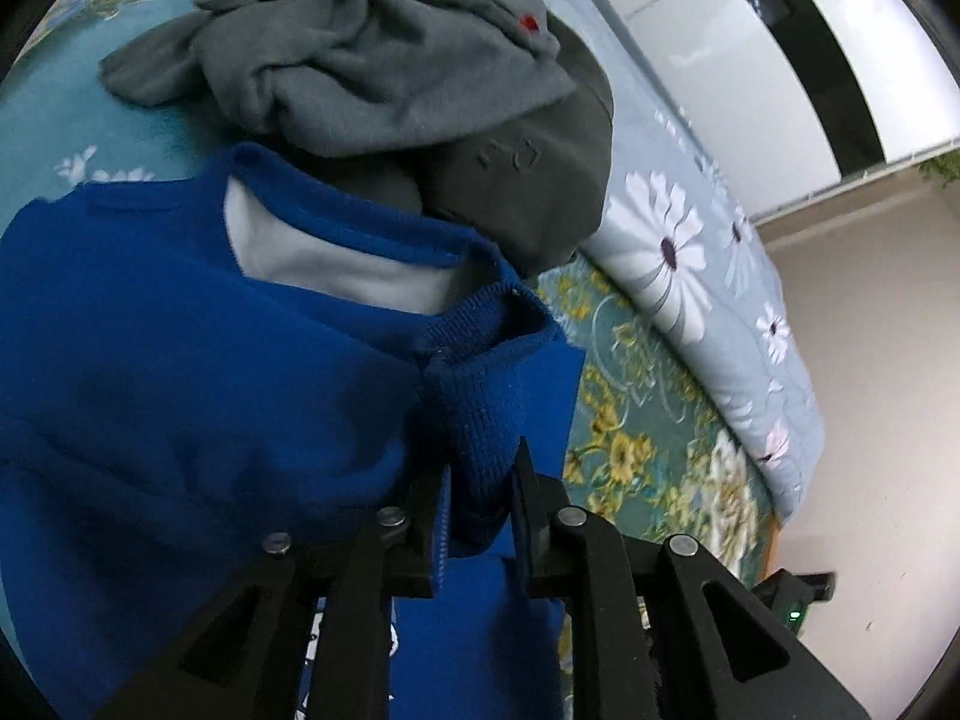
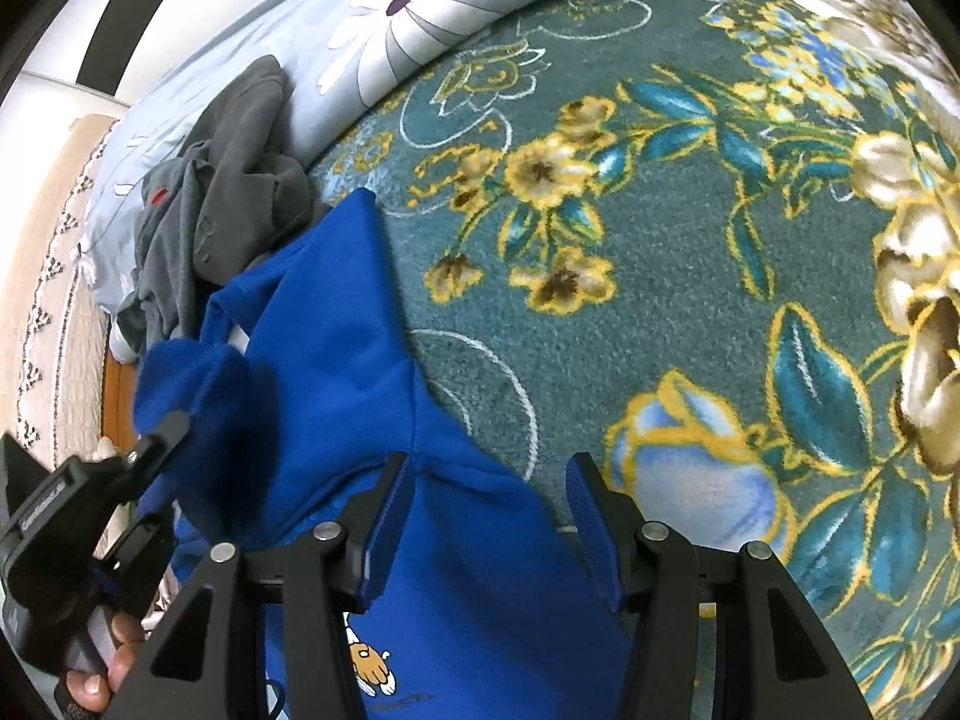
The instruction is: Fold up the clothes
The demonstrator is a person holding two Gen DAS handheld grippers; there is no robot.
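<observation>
The blue sweatshirt [image 1: 180, 372] lies on a floral bedspread [image 2: 660, 300] covering the bed. The left gripper [image 1: 480, 498] has its fingers nearly closed on a ribbed blue cuff [image 1: 486, 408], which sits bunched between them; the cuff hangs over the body of the garment, near the collar with its white lining [image 1: 336, 264]. The right gripper [image 2: 489, 504] has its fingers about half open. The lower edge of the sweatshirt passes between them, but the pads do not appear to press on the fabric, so nothing is judged to be held on that side.

Progress: early. A sleeve appears to be in the course of being brought across the body, which would be the first fold. The sweatshirt remains rumpled, with no flat, squared edges visible, and a printed figure [image 2: 369, 663] on its front is still exposed.

Remaining work: lay the sleeve down, fold the other side, then fold the body over. A grey garment [image 1: 372, 42] lies crumpled in a heap beyond the collar, beside a daisy-print quilt [image 1: 666, 240], and is not yet folded.
</observation>
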